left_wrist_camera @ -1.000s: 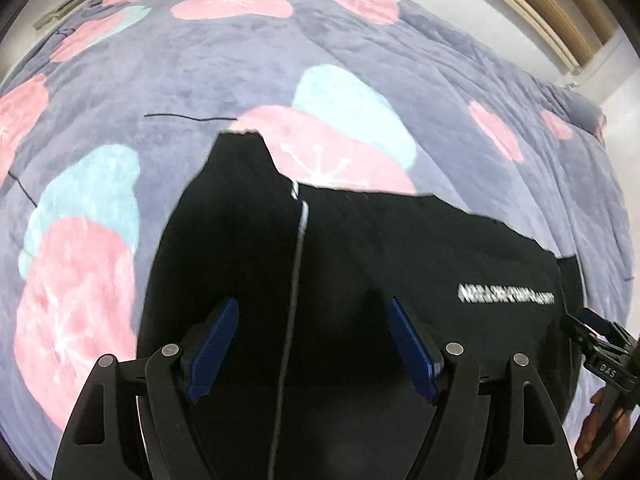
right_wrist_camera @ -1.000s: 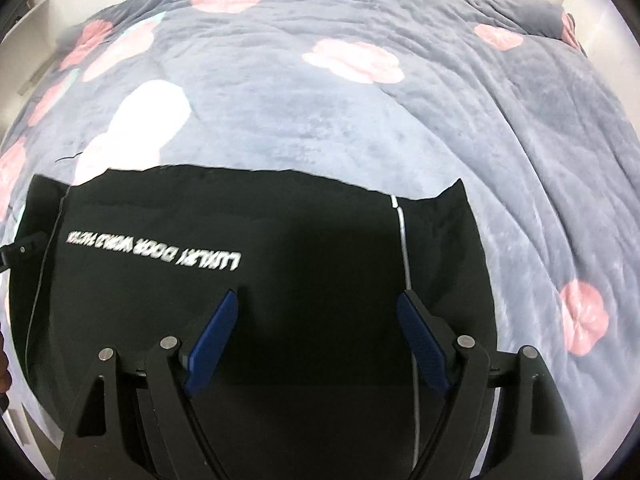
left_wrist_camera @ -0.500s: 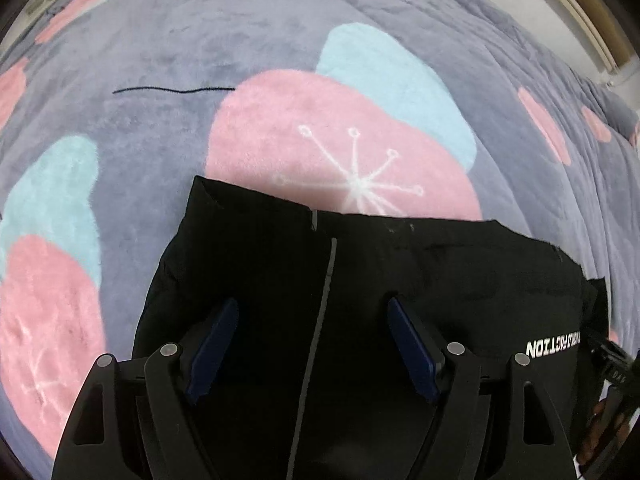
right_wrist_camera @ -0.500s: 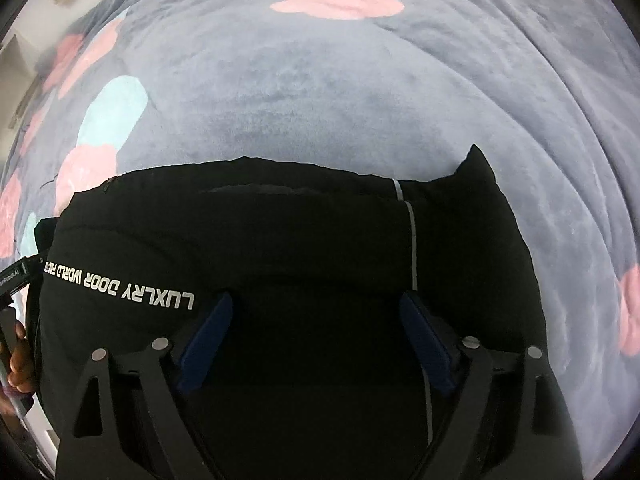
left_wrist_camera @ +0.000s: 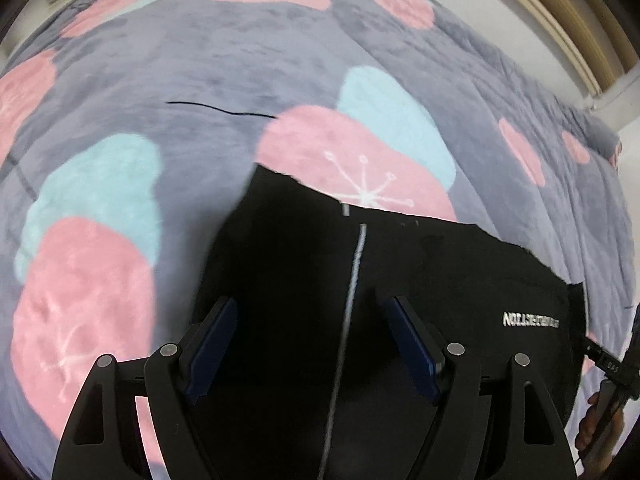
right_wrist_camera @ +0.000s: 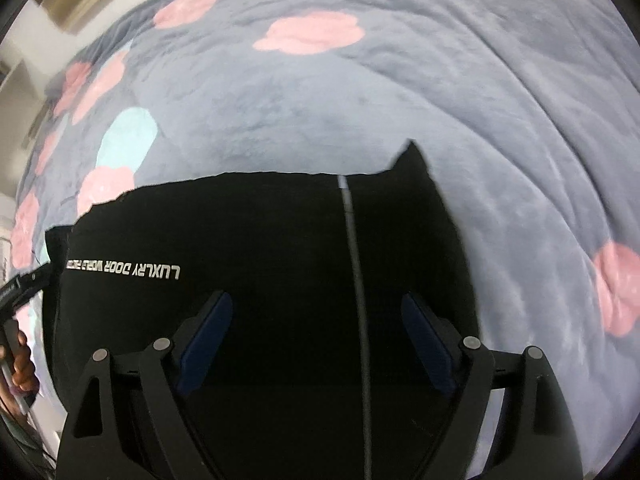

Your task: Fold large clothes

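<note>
Across the lower half of both wrist views, a black garment (left_wrist_camera: 400, 300) is recorded lying on a grey blanket (left_wrist_camera: 240, 60) that covers a bed.

Change since the frames half a second ago: in the left wrist view the garment's far edge is set lower in the frame and more blanket is shown above it; the pink flower with white lines, formerly large at upper centre, is now smaller. In the right wrist view the pointed corner at upper right of the garment is retained, and the white lettering (right_wrist_camera: 124, 269) is placed slightly higher at centre left.

Left gripper (left_wrist_camera: 312, 344): held above the garment at the bottom of the frame, blue-padded fingers (left_wrist_camera: 212, 344) spread wide apart, nothing clamped. A thin pale stripe (left_wrist_camera: 352, 280) is seen running up the cloth between them.

Right gripper (right_wrist_camera: 318, 336): likewise held above the garment at the bottom of its frame, fingers (right_wrist_camera: 206, 340) wide apart, nothing gripped. A pale stripe (right_wrist_camera: 354, 260) is seen right of centre between them. The right gripper and the hand holding it are glimpsed at the lower right edge of the left view, the left gripper at the lower left edge of the right view.

Surface and room: the blanket is patterned with pink and pale blue blotches; a black thread (left_wrist_camera: 220, 109) lies on it at upper left of the left view. A pale wall with wooden trim (left_wrist_camera: 560, 20) is noted at upper right.
</note>
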